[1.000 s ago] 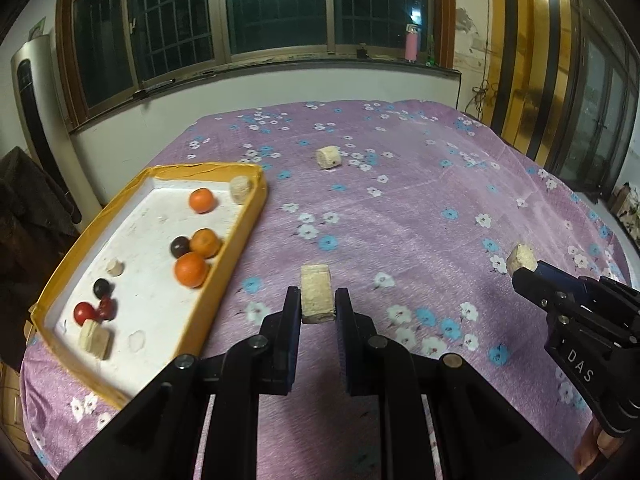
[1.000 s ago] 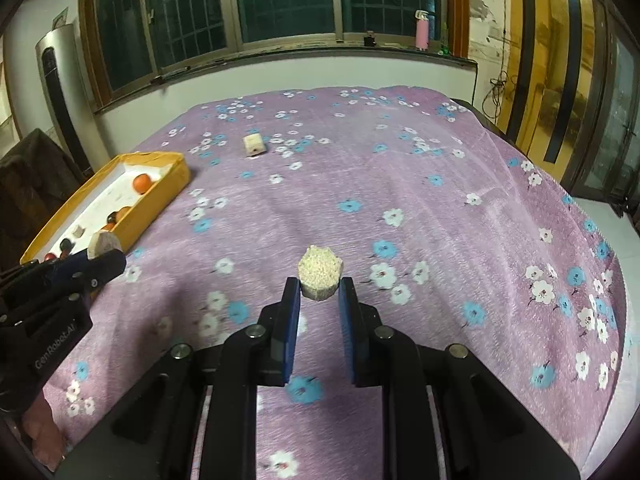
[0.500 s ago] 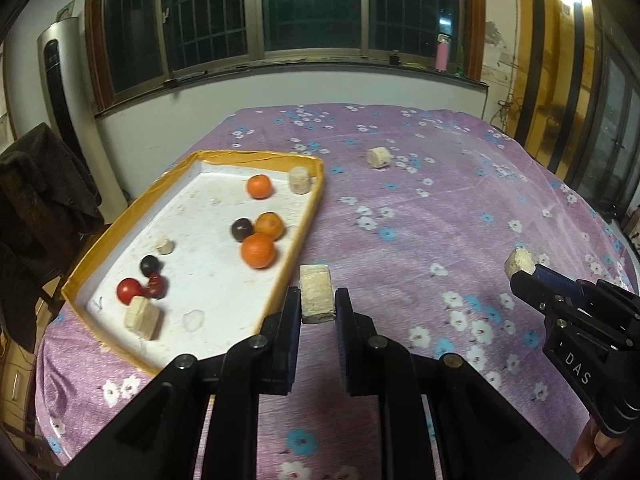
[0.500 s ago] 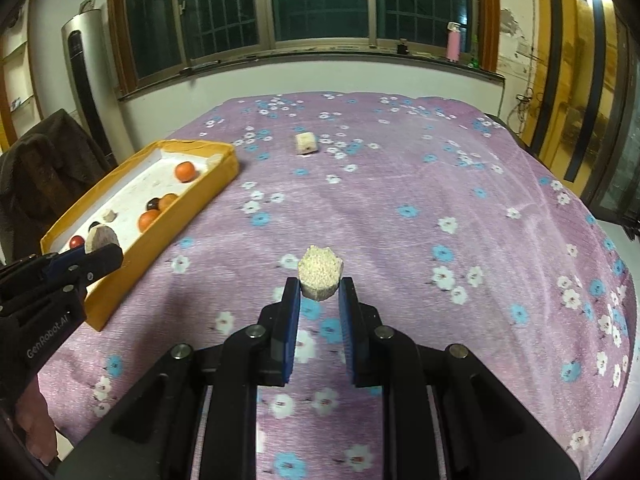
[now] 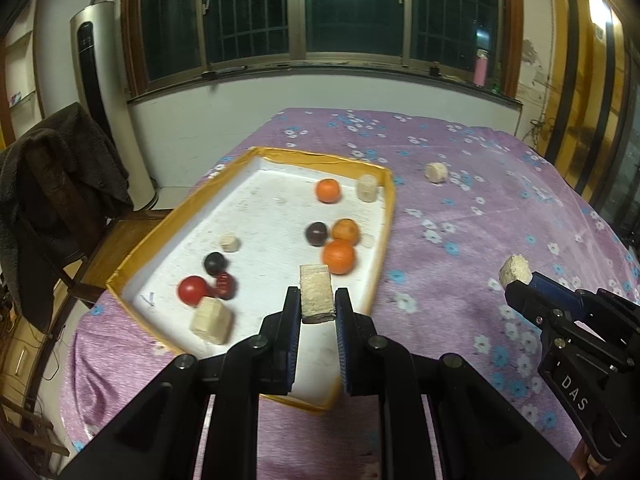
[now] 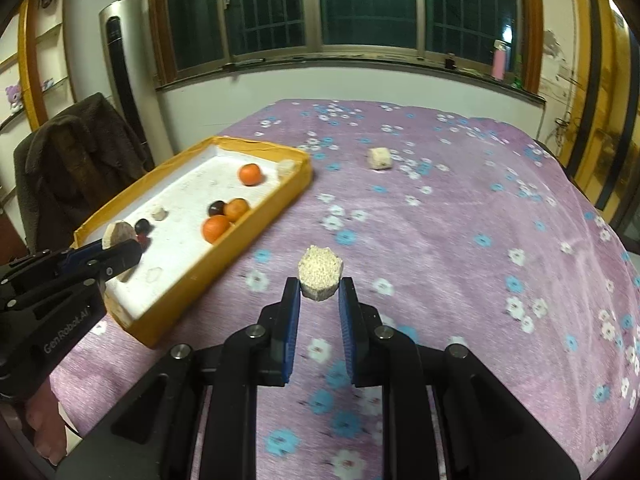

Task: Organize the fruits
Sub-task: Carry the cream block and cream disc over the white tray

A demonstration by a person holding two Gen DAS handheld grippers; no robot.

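While both tongs carry pieces toward the yellow-rimmed white tray (image 5: 382, 240), the left gripper (image 5: 317, 314) clamps a beige rectangular block (image 5: 316, 294) over it, the right gripper (image 6: 319, 300) clamps a beige hexagonal chunk (image 6: 320, 272) nearby, so release comes next.

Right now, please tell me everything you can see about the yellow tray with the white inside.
The shallow rectangular yellow tray with a white inside lies flat on the purple flowered cloth, near its left edge. Its low walls look like cardboard, and the white floor is scuffed. Inside lie three orange balls, some dark and red balls, and several pale beige blocks. The left tool, shut on a pale block, is in front of its near part; whether it touches the tray cannot be told.
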